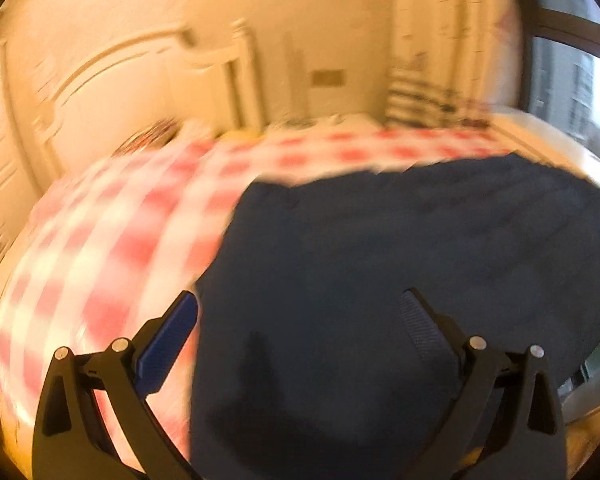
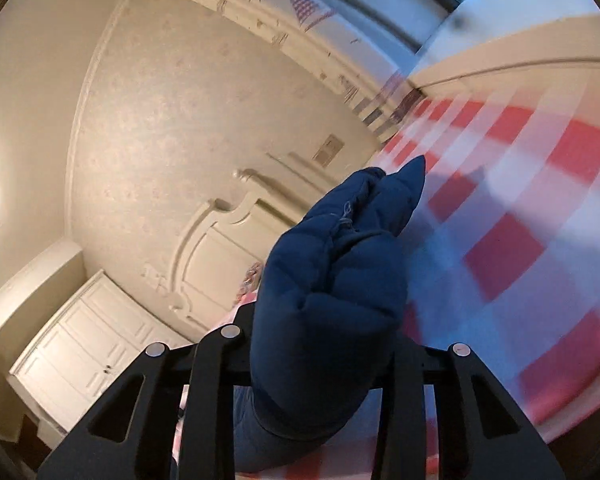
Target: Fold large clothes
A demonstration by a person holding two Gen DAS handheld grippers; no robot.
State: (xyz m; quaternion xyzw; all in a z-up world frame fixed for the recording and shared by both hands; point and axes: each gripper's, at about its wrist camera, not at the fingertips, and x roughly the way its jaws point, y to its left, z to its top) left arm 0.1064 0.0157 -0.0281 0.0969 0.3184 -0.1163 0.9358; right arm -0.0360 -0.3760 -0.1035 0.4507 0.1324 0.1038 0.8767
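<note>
The dark blue garment [image 1: 400,264] lies spread over the red-and-white checked bedcover [image 1: 100,240], filling the centre and lower right of the left wrist view, likely laid flat so an edge can be carried over for a fold. In the right wrist view a bunched fold of it rises at centre, pinched in the right gripper [image 2: 324,360], whose jaws clench the cloth, pointing about level and rolled. The left gripper [image 1: 300,320] angles down over the garment, jaws spread wide and grasping nothing.

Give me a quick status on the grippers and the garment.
Left gripper open, over the navy garment. Right gripper shut on a bunched fold of it. Garment on the checked cover. Nothing in the way.
</note>
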